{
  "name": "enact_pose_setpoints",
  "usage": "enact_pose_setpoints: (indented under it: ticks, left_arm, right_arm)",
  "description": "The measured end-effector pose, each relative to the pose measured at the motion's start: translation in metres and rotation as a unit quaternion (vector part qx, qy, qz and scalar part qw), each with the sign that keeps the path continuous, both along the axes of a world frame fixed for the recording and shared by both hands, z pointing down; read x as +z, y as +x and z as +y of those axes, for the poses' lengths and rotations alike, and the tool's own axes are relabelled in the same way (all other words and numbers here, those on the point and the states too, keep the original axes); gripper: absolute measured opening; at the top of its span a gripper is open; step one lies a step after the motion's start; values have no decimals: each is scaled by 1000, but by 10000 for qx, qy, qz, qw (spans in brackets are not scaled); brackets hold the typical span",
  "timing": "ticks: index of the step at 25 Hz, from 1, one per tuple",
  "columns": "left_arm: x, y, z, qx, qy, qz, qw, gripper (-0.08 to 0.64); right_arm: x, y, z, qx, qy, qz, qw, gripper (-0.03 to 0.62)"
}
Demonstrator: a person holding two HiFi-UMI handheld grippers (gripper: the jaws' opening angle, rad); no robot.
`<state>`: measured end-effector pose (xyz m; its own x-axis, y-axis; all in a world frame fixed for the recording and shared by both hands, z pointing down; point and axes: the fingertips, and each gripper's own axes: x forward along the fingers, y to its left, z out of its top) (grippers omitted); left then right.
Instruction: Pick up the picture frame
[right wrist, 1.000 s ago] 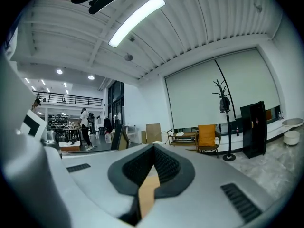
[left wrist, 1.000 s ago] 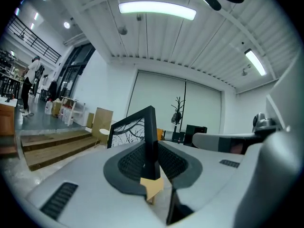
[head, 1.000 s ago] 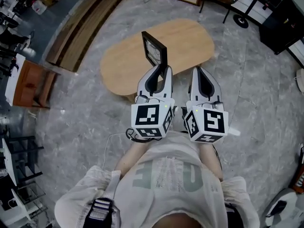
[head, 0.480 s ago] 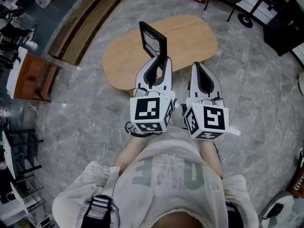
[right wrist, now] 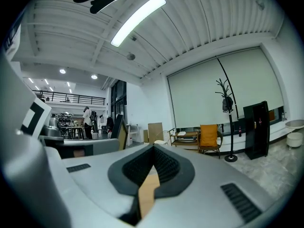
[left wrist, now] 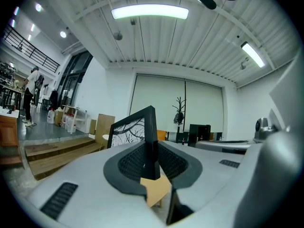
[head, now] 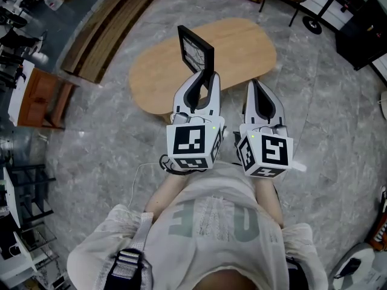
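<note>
Left gripper [head: 207,84] has its jaws clamped on the frame's [head: 195,48] edge and holds it upright at upper centre of the head view, over the table [head: 245,50]; judged lifted clear. Right gripper [head: 254,88] sits alongside, jaws together and empty, apparently not needed.

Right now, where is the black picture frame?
In the head view, the black rectangular picture frame stands upright, clamped in the left tool, just left of the right tool and seen against the light oval wooden table.
</note>
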<state>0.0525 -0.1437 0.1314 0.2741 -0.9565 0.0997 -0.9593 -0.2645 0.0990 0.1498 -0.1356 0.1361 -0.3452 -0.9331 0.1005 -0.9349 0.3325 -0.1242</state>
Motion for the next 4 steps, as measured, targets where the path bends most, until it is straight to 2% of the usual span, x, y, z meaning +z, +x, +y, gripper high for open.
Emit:
enact_pose_setpoints:
  ticks: [4]
  left_arm:
    - [1, 6, -2, 31, 7, -40, 10000, 84]
  right_arm:
    - [2, 4, -3, -1, -15, -15, 10000, 5]
